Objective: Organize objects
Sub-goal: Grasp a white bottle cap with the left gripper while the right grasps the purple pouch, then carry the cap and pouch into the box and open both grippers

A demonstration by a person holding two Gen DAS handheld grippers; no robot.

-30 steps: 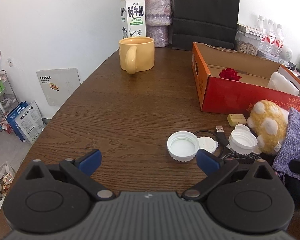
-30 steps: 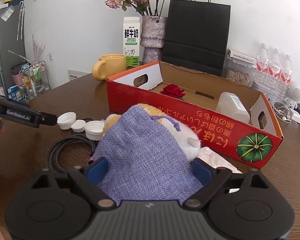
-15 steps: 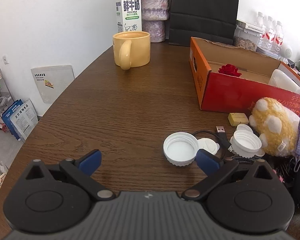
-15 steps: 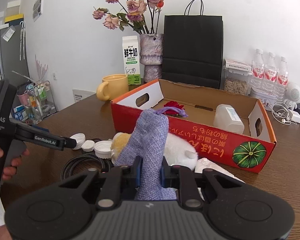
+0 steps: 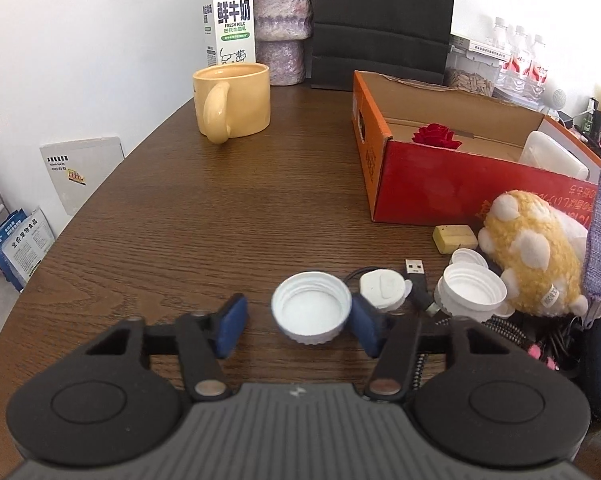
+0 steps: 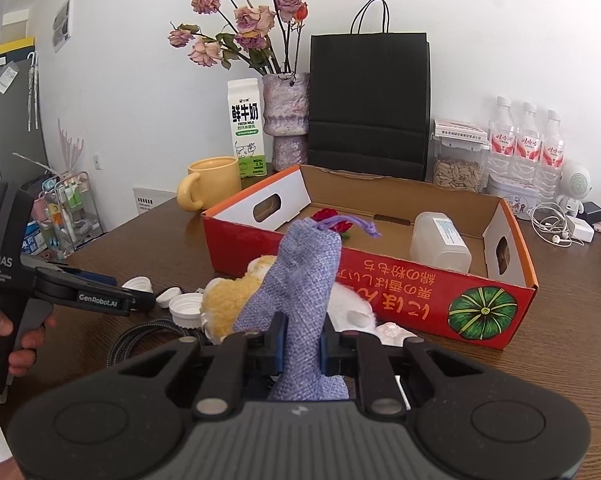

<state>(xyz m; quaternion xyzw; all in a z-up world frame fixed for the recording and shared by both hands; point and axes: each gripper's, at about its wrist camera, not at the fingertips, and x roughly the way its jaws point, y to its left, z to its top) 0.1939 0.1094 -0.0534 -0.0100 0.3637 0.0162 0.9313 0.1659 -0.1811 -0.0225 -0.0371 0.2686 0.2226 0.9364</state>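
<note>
A white jar cap [image 5: 311, 314] lies open side up on the brown table, between the jaws of my left gripper [image 5: 298, 324], which are closing. The right pad touches the cap's rim; the left pad is still apart from it. My right gripper [image 6: 302, 346] is shut on a purple cloth pouch [image 6: 304, 272], held upright above a yellow and white plush toy [image 6: 228, 304]. Behind stands the red cardboard box [image 6: 400, 280] with a red rose [image 5: 436, 136] and a clear plastic container [image 6: 440, 240] inside.
Two more white caps [image 5: 474, 292] [image 5: 382, 290], a USB cable [image 5: 416, 276] and a small yellow block [image 5: 454, 237] lie by the toy. A yellow mug [image 5: 232, 104], milk carton [image 5: 230, 20], vase, black bag [image 6: 368, 100] and water bottles [image 6: 524, 148] stand at the back. The table's edge curves along the left.
The left jaws have narrowed around the white cap. The right gripper has closed on the purple pouch and raised it off the plush toy.
</note>
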